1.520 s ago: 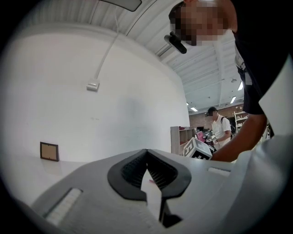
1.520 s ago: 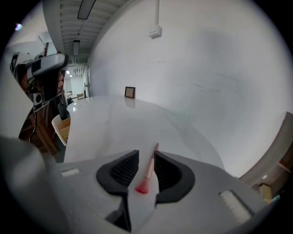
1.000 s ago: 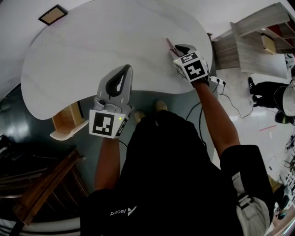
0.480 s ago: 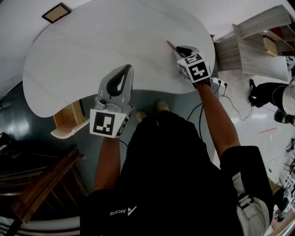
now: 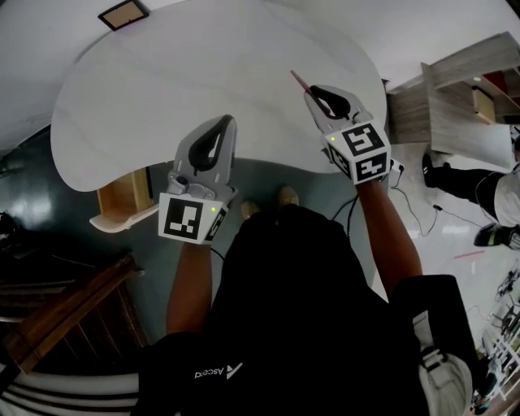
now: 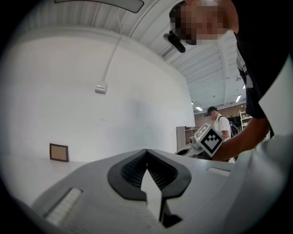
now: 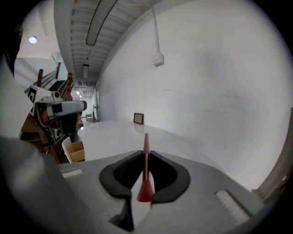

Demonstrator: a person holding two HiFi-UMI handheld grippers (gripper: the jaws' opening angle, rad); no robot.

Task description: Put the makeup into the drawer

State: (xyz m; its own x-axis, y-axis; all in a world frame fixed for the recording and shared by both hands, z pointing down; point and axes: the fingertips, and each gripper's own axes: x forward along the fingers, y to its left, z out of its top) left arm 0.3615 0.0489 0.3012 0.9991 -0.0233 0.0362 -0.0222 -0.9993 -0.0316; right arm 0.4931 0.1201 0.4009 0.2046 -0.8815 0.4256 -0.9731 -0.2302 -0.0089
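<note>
The makeup is a thin red stick (image 5: pixel 299 80) with a pointed tip. My right gripper (image 5: pixel 315 93) is shut on it and holds it in the air above the right end of the white table (image 5: pixel 162 89). In the right gripper view the red stick (image 7: pixel 146 151) stands clamped between the black pads (image 7: pixel 122 172). My left gripper (image 5: pixel 222 122) hovers at the table's near edge, shut and empty; its pads (image 6: pixel 132 171) meet at the tips. An open wooden drawer (image 5: pixel 123 197) juts out under the table's left part, left of the left gripper.
A small framed picture (image 5: pixel 123 14) lies at the table's far left. Wooden shelving (image 5: pixel 467 81) and another person (image 5: pixel 487 183) are at the right. Dark wooden stairs (image 5: pixel 65 317) lie at lower left. A cable (image 5: pixel 410 187) runs across the floor.
My right gripper has risen off the table with the red stick and come nearer to me. The left gripper has stayed where it was.
</note>
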